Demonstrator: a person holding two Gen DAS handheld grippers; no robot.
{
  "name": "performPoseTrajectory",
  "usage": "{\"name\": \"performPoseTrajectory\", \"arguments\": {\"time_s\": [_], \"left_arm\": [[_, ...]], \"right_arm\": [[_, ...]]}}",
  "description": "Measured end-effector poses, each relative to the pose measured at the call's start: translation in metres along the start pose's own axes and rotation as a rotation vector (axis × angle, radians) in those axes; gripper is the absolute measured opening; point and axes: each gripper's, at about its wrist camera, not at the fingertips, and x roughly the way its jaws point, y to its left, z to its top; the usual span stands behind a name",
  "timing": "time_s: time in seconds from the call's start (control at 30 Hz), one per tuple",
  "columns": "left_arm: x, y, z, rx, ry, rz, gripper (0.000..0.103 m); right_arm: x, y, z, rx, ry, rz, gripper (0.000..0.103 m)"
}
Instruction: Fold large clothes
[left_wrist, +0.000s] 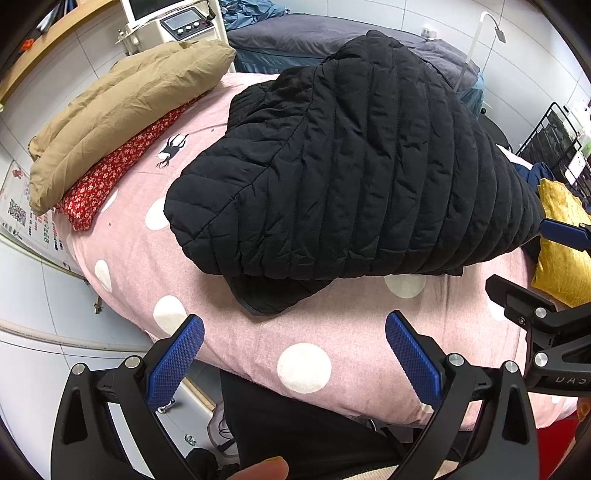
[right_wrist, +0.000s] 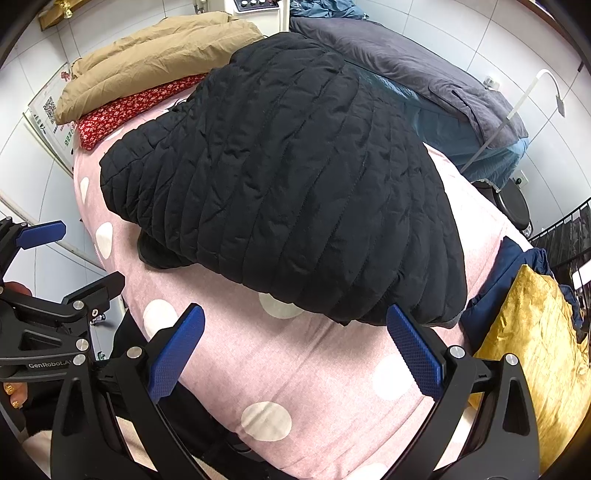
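Note:
A black quilted jacket (left_wrist: 351, 166) lies folded in a thick pile on the pink polka-dot bed cover (left_wrist: 332, 332). It also shows in the right wrist view (right_wrist: 288, 184) on the same cover (right_wrist: 314, 369). My left gripper (left_wrist: 295, 358) is open and empty, just short of the jacket's near left edge. My right gripper (right_wrist: 295, 350) is open and empty, just short of the jacket's near right edge. The right gripper also shows at the right edge of the left wrist view (left_wrist: 546, 273), and the left gripper at the left edge of the right wrist view (right_wrist: 66, 266).
A tan padded garment (left_wrist: 122, 107) lies on a red floral cloth (left_wrist: 110, 173) at the bed's far left. A yellow cloth (right_wrist: 528, 350) and navy cloth (right_wrist: 498, 288) lie at the right. A grey-covered bed (right_wrist: 406, 62) stands behind, a black rack (left_wrist: 554, 136) at the right.

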Motion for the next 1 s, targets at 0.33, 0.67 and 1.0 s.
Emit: {"name": "performPoseTrajectory", "arguments": {"time_s": [0.33,0.67,1.0], "left_arm": [[0.006,0.001,-0.001,0.002,0.010,-0.001,0.096],[0.008,0.001,-0.001,0.003,0.013,0.000,0.096],[0.011,0.002,-0.003,0.002,0.020,0.000,0.096]], "right_arm": [[0.002,-0.001,-0.001,0.004,0.007,0.002,0.097],[0.005,0.001,-0.001,0.001,0.013,0.005,0.097],[0.008,0.001,-0.002,0.004,0.016,0.010,0.097]]}}
